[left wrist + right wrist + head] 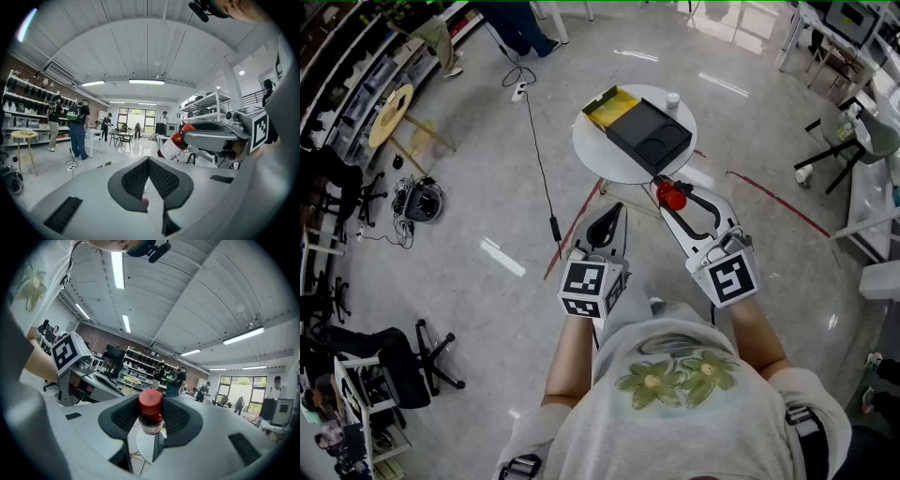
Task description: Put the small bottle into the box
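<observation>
A small bottle (672,196) with a red cap and a white label sits between the pads of my right gripper (667,192), which is shut on it just short of the round white table (598,150). In the right gripper view the bottle (151,414) stands upright in the jaws. On the table lies the open black box (650,138) with a round recess and a yellow part (612,106) behind it. My left gripper (609,216) hangs beside the right one, shut and holding nothing; its tips (149,161) meet.
A small white jar (673,99) stands at the table's far edge. A black cable (539,159) and a red tape line (769,201) run across the glossy floor. Office chairs (427,356), a wooden stool (394,112), desks and shelves ring the room; people stand at the back.
</observation>
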{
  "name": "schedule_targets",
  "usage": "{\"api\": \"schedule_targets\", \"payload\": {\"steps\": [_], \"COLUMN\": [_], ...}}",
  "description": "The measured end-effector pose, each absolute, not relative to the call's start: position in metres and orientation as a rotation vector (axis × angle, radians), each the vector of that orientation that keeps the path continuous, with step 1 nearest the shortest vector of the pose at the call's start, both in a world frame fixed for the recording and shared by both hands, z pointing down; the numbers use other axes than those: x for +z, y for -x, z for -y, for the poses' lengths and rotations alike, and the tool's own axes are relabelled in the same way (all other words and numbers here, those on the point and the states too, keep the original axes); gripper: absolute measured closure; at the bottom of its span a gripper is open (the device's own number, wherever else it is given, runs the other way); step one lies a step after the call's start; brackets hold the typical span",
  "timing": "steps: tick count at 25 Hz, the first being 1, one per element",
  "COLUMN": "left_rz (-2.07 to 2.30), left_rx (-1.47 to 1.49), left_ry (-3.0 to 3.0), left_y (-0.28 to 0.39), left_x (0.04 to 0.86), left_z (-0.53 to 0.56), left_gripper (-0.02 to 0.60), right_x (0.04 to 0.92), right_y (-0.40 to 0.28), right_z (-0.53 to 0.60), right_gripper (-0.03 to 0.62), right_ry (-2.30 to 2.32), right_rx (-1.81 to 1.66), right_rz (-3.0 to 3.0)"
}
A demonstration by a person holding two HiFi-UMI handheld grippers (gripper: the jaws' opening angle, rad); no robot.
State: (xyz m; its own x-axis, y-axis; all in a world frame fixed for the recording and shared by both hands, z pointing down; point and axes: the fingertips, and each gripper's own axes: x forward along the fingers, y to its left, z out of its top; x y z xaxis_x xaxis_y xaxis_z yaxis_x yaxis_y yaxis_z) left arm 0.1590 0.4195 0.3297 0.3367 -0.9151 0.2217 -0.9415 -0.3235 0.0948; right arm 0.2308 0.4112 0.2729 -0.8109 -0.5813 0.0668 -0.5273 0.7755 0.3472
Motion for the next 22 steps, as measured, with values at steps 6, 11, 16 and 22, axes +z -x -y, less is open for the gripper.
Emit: {"api": "schedule_targets", "payload": {"steps": [6,11,16,22], "left_rz": [1.694,1.674,1.65,1.638], "left_rx": [0.187,0.186,0.2,0.2], "left_ry": [-2.396,-2.385,-2.376,-2.366], "left_y": [-0.157,-0.145,-0.129,-0.092], "left_x": [0.336,0.342,0.349,0.351], "left_z": [-0.406,-0.38,-0.343,-0.292], "left_gripper": [0.581,0.581,0.581,0.581], "right_x": [0.275,0.28,0.287,0.287], "right_y": [-0.226,-0.212,-0.198,-0.165], "right_z": [-0.397,-0.371,-0.333,-0.28], "right_gripper": [0.442,0.442,0.442,0.441], "right_ry": [-0.872,-0.872,-0.879,-0.897], "right_rx": [-0.472,-0.435,-0.389,-0.371], "right_rz": [2.809,2.802,2.798,2.796]}}
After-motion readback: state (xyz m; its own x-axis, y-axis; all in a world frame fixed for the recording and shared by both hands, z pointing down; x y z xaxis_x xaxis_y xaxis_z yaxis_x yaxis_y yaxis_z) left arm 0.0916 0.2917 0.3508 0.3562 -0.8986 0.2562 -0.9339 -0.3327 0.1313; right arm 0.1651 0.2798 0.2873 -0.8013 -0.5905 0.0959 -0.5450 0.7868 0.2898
